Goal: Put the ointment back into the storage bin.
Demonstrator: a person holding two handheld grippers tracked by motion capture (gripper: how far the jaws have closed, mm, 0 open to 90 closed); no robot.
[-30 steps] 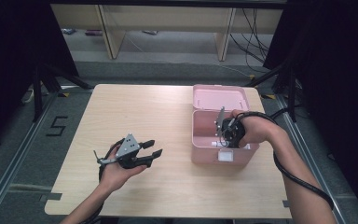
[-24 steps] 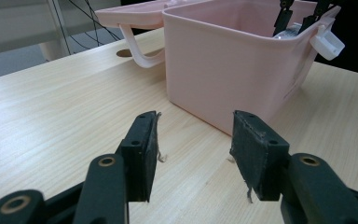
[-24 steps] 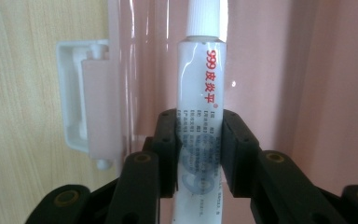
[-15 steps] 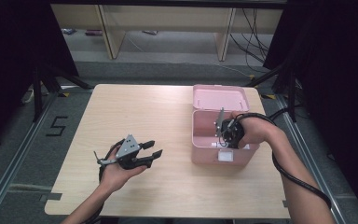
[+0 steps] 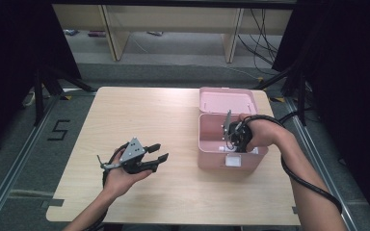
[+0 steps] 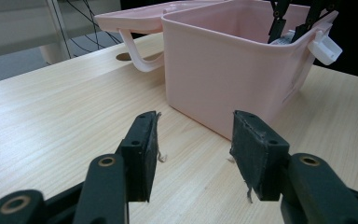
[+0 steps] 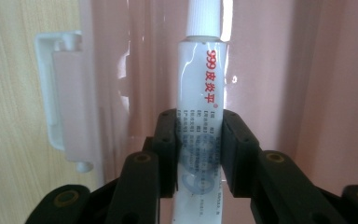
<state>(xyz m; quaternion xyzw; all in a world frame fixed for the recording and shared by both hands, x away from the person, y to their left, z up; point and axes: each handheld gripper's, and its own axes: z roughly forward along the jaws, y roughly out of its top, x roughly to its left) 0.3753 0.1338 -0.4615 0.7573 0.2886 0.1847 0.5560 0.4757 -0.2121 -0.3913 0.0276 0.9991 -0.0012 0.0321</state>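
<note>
Clamped in the right gripper (image 7: 199,149), a tube (image 7: 200,93) is held inside the pink box (image 5: 212,144); the left gripper (image 6: 193,154) is held half open, empty, over bare table (image 5: 139,110).

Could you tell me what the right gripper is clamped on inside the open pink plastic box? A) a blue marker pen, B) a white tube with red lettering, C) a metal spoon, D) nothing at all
B: the right gripper has its jaws closed on a white tube with red lettering against the open pink plastic box.
</note>
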